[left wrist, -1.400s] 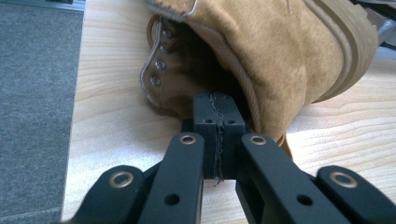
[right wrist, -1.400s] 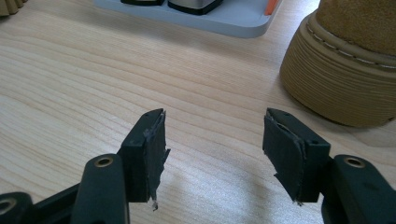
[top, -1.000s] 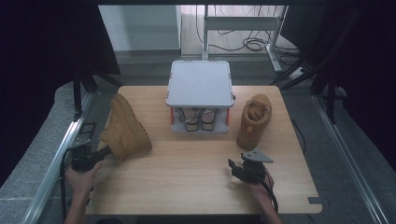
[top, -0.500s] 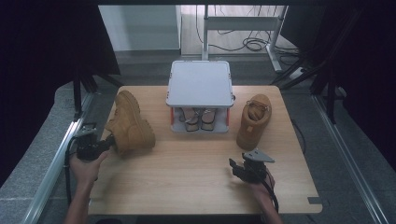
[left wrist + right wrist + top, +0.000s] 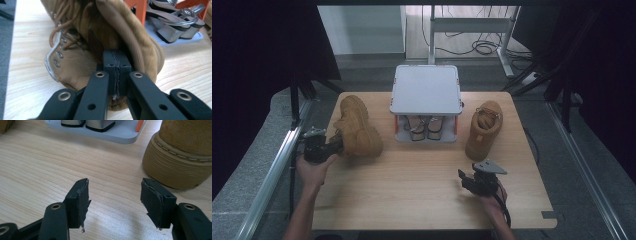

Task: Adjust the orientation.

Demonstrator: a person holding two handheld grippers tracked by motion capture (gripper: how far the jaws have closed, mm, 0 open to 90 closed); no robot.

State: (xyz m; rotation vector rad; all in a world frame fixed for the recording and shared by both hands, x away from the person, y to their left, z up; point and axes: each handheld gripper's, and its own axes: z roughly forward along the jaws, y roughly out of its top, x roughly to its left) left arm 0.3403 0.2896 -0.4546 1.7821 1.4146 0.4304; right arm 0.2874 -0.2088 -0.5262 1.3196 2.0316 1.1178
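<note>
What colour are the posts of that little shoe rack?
Orange, clearest in the left gripper view: the rack's posts.

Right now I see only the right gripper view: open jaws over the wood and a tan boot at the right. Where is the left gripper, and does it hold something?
Observer: The left gripper is shut on the upper rim of a second tan boot, near the left side of the table.
Operator: What stands between that one and my boot?
Observer: A small rack with a flat grey top; a pair of heeled sandals sits on its lower shelf.
</note>
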